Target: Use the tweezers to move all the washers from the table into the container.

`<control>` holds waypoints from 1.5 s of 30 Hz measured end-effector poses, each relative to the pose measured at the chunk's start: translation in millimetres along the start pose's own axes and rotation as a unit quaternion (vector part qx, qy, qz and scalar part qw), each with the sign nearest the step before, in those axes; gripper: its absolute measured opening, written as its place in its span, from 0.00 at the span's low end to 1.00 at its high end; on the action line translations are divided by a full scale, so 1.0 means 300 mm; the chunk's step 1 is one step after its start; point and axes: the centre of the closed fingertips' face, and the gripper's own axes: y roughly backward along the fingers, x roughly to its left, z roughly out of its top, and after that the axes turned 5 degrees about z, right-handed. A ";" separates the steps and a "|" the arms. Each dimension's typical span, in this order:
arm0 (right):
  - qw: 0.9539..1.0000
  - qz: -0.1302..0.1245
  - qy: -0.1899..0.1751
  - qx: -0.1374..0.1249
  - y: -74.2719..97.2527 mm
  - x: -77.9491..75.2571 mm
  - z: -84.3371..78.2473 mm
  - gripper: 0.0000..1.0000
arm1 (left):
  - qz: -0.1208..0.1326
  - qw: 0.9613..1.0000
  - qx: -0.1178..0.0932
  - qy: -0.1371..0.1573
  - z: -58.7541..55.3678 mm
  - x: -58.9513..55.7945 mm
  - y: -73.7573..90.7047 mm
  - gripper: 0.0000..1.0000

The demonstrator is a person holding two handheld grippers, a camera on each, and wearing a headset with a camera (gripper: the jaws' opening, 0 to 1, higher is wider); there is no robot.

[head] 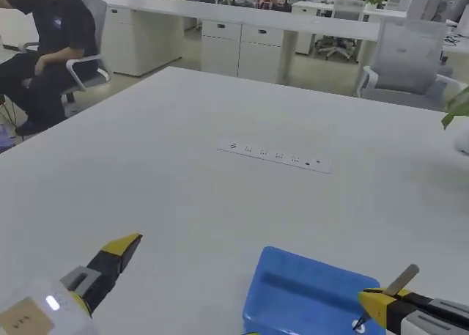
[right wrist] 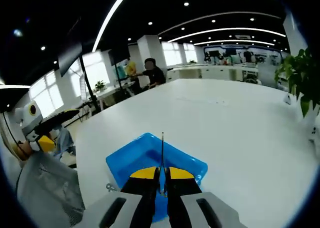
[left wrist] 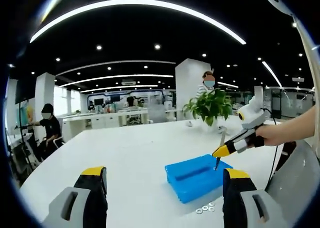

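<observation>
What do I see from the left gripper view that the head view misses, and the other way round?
The left gripper view brings in the small washers lying on the table by the blue container, and the hand holding the right gripper. The head view brings in a white power strip farther across the table. Both share the container, and the right gripper shut on the tweezers above it.
</observation>
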 end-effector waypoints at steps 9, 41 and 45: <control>1.000 0.004 0.009 0.013 -0.035 -0.033 -0.050 0.03 | -0.004 1.000 0.011 0.000 -0.016 -0.005 -0.002 0.99; 0.999 0.035 0.012 -0.034 0.004 0.048 0.054 0.04 | -0.014 0.999 -0.029 0.007 0.027 -0.015 0.006 0.98; 0.996 0.059 0.033 -0.051 0.023 0.121 0.095 0.04 | -0.016 1.000 -0.023 0.005 0.018 -0.017 0.005 0.97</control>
